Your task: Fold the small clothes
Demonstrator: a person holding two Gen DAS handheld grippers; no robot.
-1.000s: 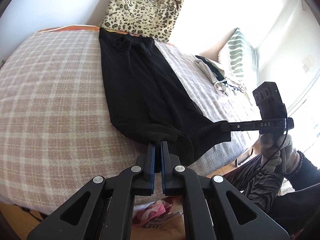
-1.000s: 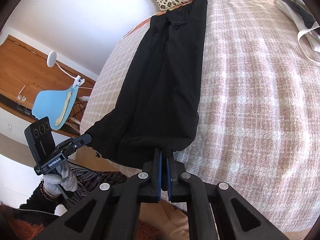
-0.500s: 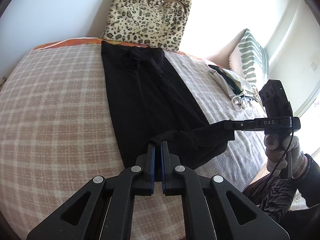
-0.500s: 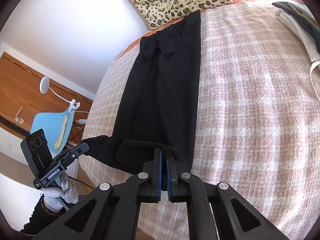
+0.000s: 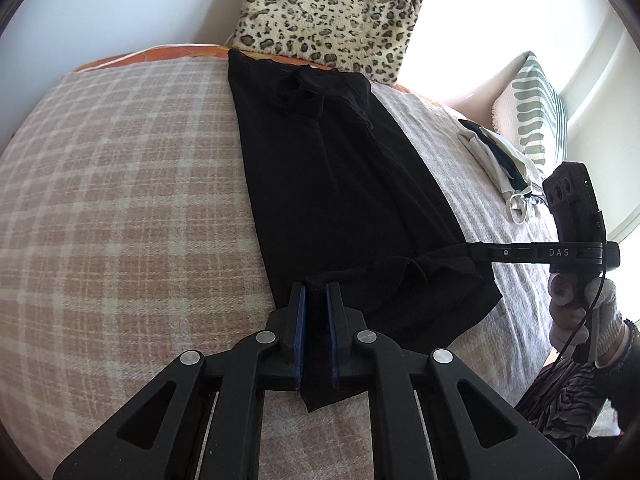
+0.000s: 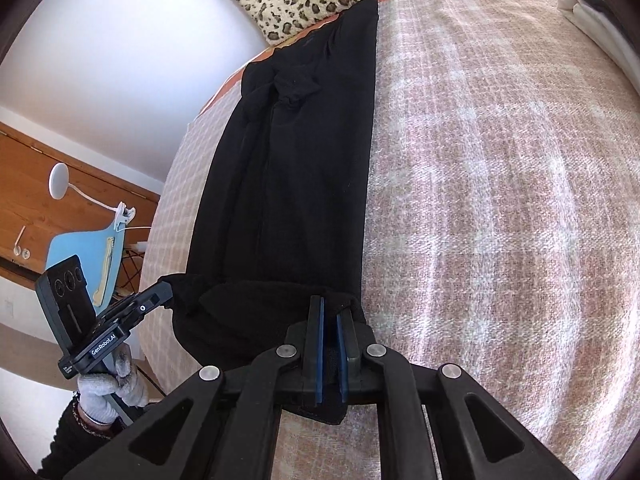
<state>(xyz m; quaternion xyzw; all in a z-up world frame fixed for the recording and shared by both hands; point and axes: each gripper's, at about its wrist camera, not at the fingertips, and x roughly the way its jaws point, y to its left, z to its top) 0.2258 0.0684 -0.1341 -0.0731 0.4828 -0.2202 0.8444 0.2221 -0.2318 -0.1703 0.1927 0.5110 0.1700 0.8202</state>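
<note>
A long black garment (image 5: 340,184) lies lengthwise on the plaid bed cover (image 5: 120,200), folded into a narrow strip. My left gripper (image 5: 316,292) is shut on the garment's near left corner, with cloth hanging between the pads. My right gripper (image 6: 329,312) is shut on the near right corner; it also shows in the left wrist view (image 5: 480,254). Both hold the near hem lifted and carried over the strip, so the near end doubles back. The garment (image 6: 296,184) reaches to the far edge of the bed. The left gripper shows in the right wrist view (image 6: 162,294).
A leopard-print cushion (image 5: 332,16) leans at the far end of the bed. A small pile of light and dark clothes (image 5: 504,164) and a striped pillow (image 5: 536,108) lie at the right. A blue chair (image 6: 80,252) and wooden desk stand beside the bed.
Both grippers have moved forward over the bed with the near hem, lifting it from the bed's edge and carrying it onto the strip. The fold has grown.
</note>
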